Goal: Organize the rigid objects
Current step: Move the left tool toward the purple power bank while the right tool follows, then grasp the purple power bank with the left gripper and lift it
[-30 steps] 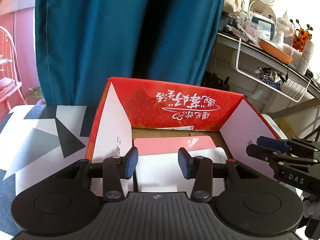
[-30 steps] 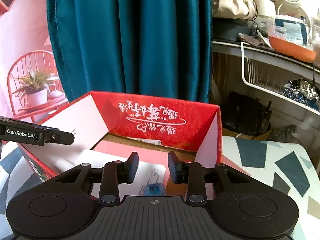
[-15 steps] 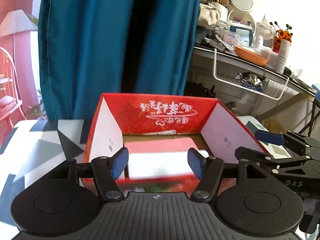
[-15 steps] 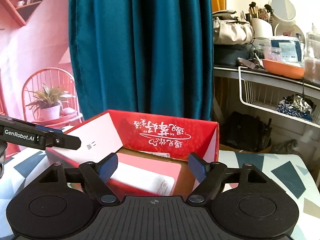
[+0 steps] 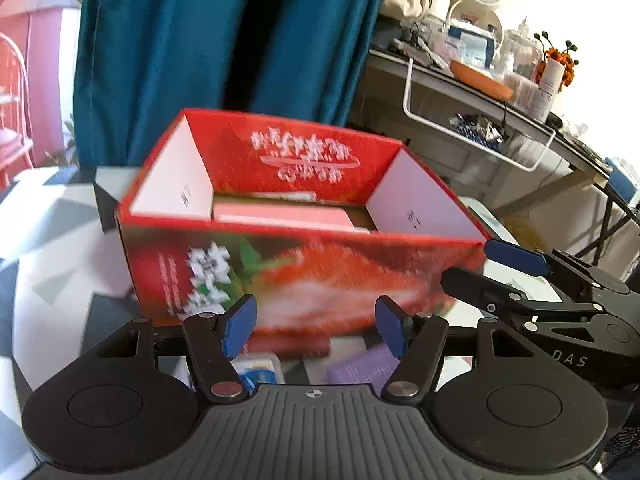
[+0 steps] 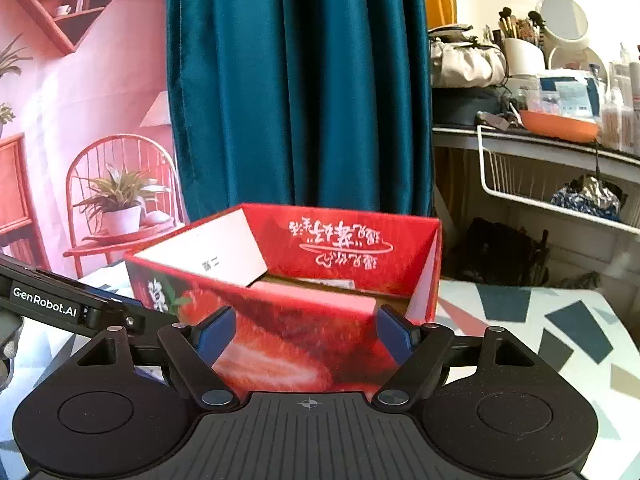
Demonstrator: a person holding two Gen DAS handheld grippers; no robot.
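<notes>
A red strawberry-print carton [image 5: 320, 268] stands open-topped on the patterned table [image 5: 52, 248]. A flat pink and white box [image 5: 280, 214] lies inside it. My left gripper [image 5: 316, 330] is open just in front of the carton's near wall, with nothing between its fingers. Under it on the table lie a small blue and white box [image 5: 260, 372] and a purple box [image 5: 360, 368]. My right gripper [image 5: 516, 276] is near the carton's right corner. In the right wrist view the right gripper [image 6: 305, 334] is open and empty before the carton [image 6: 300, 344], with the pink box [image 6: 320, 294] inside.
A teal curtain [image 5: 220, 40] hangs behind the table. To the right stands a cluttered desk with a white wire basket [image 5: 480, 136] under its top. The left gripper's arm [image 6: 60, 304] crosses the lower left of the right wrist view.
Both grippers' jaws have widened. Both have drawn back from above the carton's inside to in front of its near wall, and the pink and white box stays inside.
</notes>
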